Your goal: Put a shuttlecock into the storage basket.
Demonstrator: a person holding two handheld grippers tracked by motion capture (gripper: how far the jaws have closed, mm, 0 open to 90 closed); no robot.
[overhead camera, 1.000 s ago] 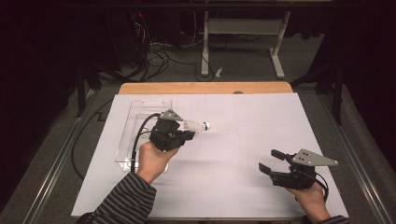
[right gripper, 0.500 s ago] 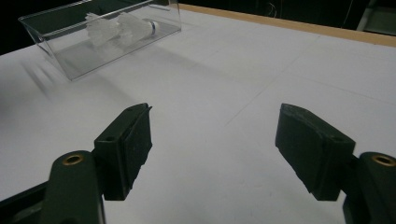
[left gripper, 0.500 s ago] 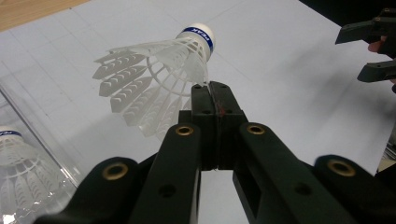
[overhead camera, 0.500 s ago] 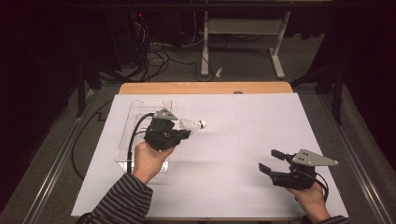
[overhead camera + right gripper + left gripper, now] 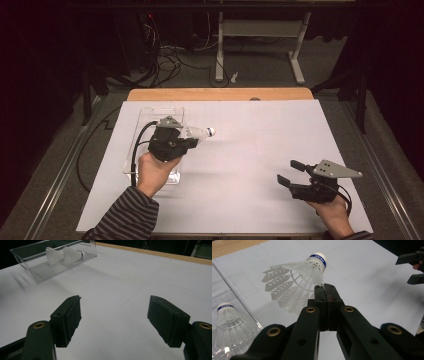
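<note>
Left gripper (image 5: 325, 287) is pinching a shuttlecock (image 5: 297, 275) by its feathers beside the clear box (image 5: 150, 117), having drifted slightly back toward it; right gripper (image 5: 115, 320) is hovering wide open, unmoved.

Translucent white plastic-feathered shuttlecock (image 5: 294, 277), glossy clear plastic box (image 5: 50, 258), matt white paper sheet (image 5: 260, 165), wooden table edge (image 5: 220, 94).

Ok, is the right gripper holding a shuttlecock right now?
No, the right gripper has its jaws wide apart over bare white paper; the left gripper pinches the shuttlecock by its feathers.
</note>
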